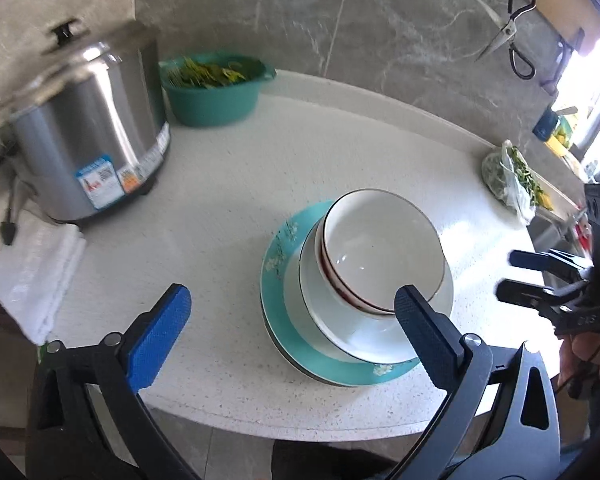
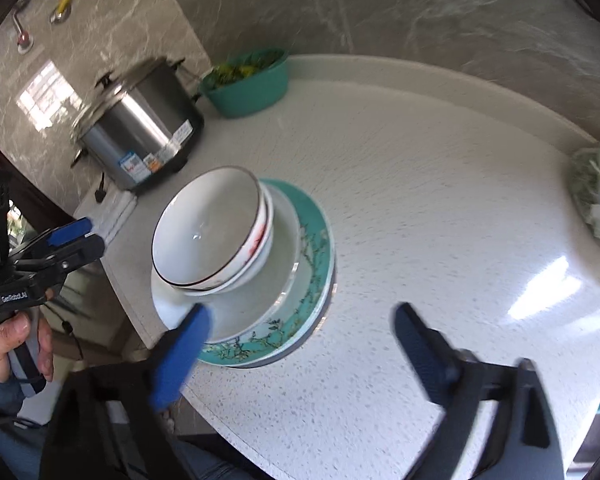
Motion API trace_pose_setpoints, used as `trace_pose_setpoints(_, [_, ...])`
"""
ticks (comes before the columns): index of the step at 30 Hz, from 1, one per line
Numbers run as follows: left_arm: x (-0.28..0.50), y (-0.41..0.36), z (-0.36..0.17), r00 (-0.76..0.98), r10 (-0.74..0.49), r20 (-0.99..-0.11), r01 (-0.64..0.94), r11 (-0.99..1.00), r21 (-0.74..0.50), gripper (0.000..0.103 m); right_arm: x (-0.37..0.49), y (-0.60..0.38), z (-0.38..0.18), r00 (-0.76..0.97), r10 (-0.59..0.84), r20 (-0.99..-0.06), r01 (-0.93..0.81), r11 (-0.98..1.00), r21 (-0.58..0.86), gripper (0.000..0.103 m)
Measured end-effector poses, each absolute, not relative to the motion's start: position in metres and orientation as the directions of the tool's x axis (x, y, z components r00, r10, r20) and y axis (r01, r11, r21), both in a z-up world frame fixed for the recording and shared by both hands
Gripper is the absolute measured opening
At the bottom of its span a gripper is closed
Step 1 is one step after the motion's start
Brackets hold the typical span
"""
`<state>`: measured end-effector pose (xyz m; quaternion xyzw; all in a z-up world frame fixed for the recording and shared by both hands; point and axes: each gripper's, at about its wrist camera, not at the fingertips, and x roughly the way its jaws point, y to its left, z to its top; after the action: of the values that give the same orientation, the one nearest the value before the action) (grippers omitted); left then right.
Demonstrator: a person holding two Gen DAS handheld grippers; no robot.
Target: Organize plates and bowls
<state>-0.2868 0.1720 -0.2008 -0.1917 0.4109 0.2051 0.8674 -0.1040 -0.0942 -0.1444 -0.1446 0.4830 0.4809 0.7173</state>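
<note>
1. Between the blue pads of the left gripper [image 1: 292,312] sits nothing but bare counter: jaws spread as wide as they go, holding nothing, its right pad overlapping the near rim of the stack in its own view.
2. Same story on the right gripper [image 2: 300,344]: jaws flung wide, empty, its left pad crossing the stack's near edge.
3. Out from the tongs now. In the left wrist view the stack lies at about one o'clock from the gap, just beyond the fingertips. In the right wrist view it lies at about eleven o'clock, equally close.
4. The stack itself: two nested bowls [image 1: 380,248], the top one white with a dark rim, sit in a wider white dish [image 1: 340,320], which rests on a teal floral plate [image 1: 276,260]. The bowls lean off-centre towards the far side of the plate.
5. The key relation: the stack sits between the two grippers, so neither looks clearly nearer. It's round, so there is no long axis to line up on.
6. My read: the dishes look gathered already, with both tongs clear of them.
7. Further out, a steel cooker [image 1: 96,132] at ten o'clock on the counter [image 1: 228,184], a teal basin of greens [image 1: 216,92] at eleven, a bag of greens [image 1: 508,176] at two.
</note>
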Motion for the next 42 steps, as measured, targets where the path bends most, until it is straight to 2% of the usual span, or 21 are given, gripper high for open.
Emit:
trace_pose_setpoints(6, [-0.287, 0.133, -0.179, 0.574, 0.256, -0.778, -0.482, 0.874, -0.068, 0.103, -0.118, -0.122, -0.133, 0.142, 0.559, -0.817, -0.796, 0.555, 0.241, 0.103])
trace_pose_setpoints(10, [-0.290, 0.119, -0.165, 0.636, 0.163, -0.754, -0.424, 0.891, -0.165, 0.103, -0.127, -0.132, -0.126, 0.198, 0.539, -0.818, -0.758, 0.614, 0.221, 0.103])
trace_pose_setpoints(12, [-0.285, 0.113, -0.163, 0.629, 0.174, -0.757, -0.414, 0.900, -0.137, 0.103, -0.131, -0.133, -0.122, 0.232, 0.530, -0.816, -0.728, 0.651, 0.216, 0.103])
trace_pose_setpoints(16, [-0.278, 0.109, -0.154, 0.576, 0.308, -0.757, -0.455, 0.890, 0.016, 0.103, -0.137, -0.130, -0.116, 0.298, 0.504, -0.810, -0.666, 0.718, 0.202, 0.103])
trace_pose_setpoints(24, [-0.252, 0.146, -0.171, 0.534, 0.143, -0.834, -0.341, 0.938, -0.058, 0.103, -0.159, -0.113, -0.100, 0.423, 0.412, -0.807, -0.500, 0.849, 0.171, 0.103])
trace_pose_setpoints(30, [-0.236, 0.168, -0.176, 0.548, 0.036, -0.836, -0.250, 0.960, -0.122, 0.103, -0.176, -0.109, -0.097, 0.467, 0.346, -0.814, -0.400, 0.904, 0.155, 0.103])
trace_pose_setpoints(34, [-0.227, 0.167, -0.166, 0.558, 0.071, -0.826, -0.229, 0.971, -0.071, 0.103, -0.182, -0.108, -0.094, 0.488, 0.311, -0.815, -0.362, 0.922, 0.135, 0.103])
trace_pose_setpoints(42, [-0.211, 0.153, -0.149, 0.556, 0.097, -0.825, -0.235, 0.971, -0.044, 0.103, -0.182, -0.117, -0.089, 0.511, 0.265, -0.818, -0.319, 0.942, 0.106, 0.103])
